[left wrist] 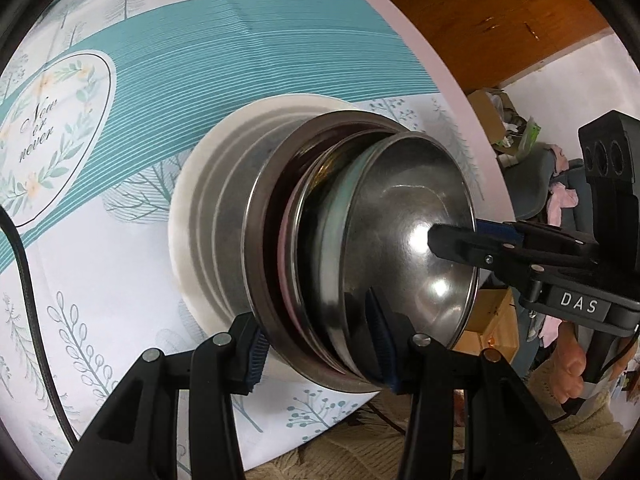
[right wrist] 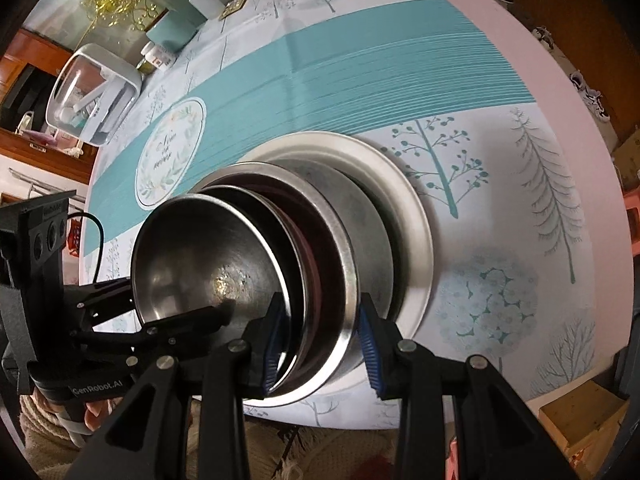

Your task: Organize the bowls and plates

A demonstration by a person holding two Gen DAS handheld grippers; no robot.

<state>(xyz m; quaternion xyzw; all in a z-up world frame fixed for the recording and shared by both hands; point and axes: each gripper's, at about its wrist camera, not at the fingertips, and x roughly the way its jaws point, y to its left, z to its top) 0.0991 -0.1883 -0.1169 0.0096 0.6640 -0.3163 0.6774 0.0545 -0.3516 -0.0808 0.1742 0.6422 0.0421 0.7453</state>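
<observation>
At centre frame, both grippers' fingers, left gripper and right gripper, clamp the nested stack of bowls by opposite rims (sharing its weight) above the desk.

Readable lettering on the cloth and the two grippers

The tablecloth carries an oval wreath emblem with the script words "Now or never". White capitals "DAS" stand on a dark label on the right gripper, seen from the left wrist. "GenRobot.AI" is printed on the body of the left gripper, seen from the right wrist.
</observation>
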